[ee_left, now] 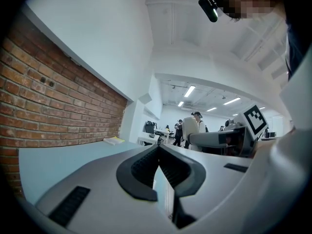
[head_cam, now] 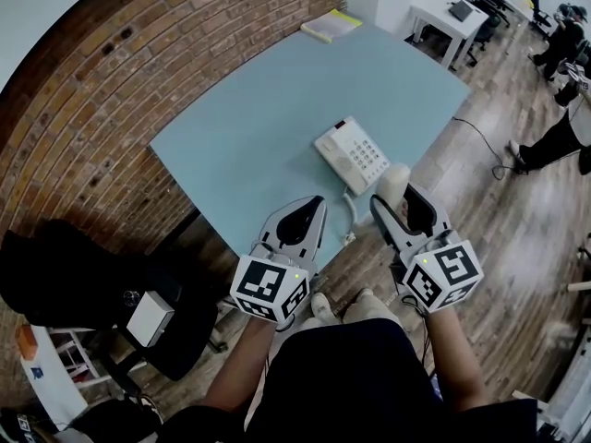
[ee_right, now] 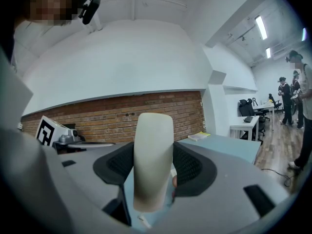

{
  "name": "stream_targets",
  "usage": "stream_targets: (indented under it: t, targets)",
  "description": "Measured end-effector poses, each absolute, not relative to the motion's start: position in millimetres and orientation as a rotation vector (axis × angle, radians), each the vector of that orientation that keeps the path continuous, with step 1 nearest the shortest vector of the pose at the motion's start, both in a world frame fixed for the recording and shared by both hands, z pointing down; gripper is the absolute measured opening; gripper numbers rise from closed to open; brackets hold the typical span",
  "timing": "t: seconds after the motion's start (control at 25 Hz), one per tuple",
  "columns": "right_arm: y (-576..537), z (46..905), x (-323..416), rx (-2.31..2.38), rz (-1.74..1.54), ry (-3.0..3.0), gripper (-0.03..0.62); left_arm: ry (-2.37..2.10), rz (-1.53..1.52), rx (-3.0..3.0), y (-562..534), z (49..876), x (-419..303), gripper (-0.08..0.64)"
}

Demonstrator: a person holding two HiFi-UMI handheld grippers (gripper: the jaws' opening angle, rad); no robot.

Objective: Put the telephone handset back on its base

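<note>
In the head view, the telephone base (head_cam: 352, 154) sits on the light-blue table (head_cam: 240, 137) near its closest corner, with its keypad facing up and its cradle side bare. The handset (head_cam: 394, 179) is off the base, held just beyond the table's corner by the right gripper (head_cam: 395, 205), and its pale rounded end sticks up past the jaws. A coiled cord (head_cam: 350, 216) hangs over the table edge between the two tools. The left gripper (head_cam: 319, 207) hovers over the table's near edge, just beside the base and apart from it, with its jaws drawn together. A yellow notepad (head_cam: 331, 24) lies at the far corner, and a brick wall (head_cam: 138, 53) runs along the table's left side. In the left gripper view, the left gripper (ee_left: 158, 149) has its ribbed pads meeting at the tips with nothing between them, and the table (ee_left: 58, 162) stretches away below. In the right gripper view, the right gripper (ee_right: 153, 155) is clamped on the cream handset (ee_right: 153, 130), which stands roughly upright between the dark pads and reaches above them. The table (ee_right: 229, 145) and notepad (ee_right: 199, 137) lie behind it.
</note>
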State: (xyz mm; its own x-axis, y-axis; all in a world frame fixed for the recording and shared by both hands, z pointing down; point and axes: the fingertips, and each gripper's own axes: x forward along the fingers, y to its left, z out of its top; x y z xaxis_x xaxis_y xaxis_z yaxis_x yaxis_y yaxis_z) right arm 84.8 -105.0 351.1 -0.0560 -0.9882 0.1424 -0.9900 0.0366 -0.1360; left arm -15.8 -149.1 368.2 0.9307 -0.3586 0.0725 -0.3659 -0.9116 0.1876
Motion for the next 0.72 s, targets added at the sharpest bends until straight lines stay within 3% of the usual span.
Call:
stream_targets:
  t: [0.72]
  targets:
    - [-128.0, 359.3, 109.3, 2.11, 0.337, -2.288, 0.247, -0.597, 0.064, 2.863, -166.1, 376.7, 3.9, 0.009]
